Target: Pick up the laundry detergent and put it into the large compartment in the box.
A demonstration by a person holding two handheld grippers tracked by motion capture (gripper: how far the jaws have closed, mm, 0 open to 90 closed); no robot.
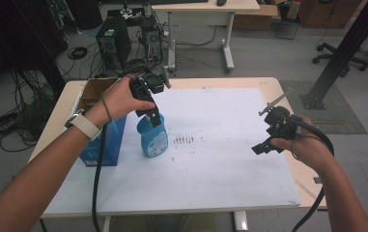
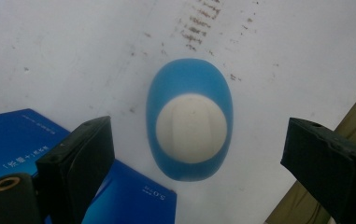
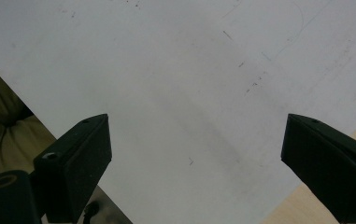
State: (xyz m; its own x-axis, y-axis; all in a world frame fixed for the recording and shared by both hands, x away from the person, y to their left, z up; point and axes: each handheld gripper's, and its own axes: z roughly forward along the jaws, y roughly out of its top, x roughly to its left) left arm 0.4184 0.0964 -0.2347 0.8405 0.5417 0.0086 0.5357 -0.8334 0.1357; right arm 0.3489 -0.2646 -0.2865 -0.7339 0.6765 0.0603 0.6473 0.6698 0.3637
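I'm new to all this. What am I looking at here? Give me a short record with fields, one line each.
setting: white table top in a room with cables and computers on the floor
main item: blue bottle with a white cap, standing upright
beside it: blue box, to the bottle's left in the high view
left gripper: jaws wide open, straight above the bottle, not touching it
right gripper: jaws open, held over bare table top
marks: dark smudges just right of the bottle
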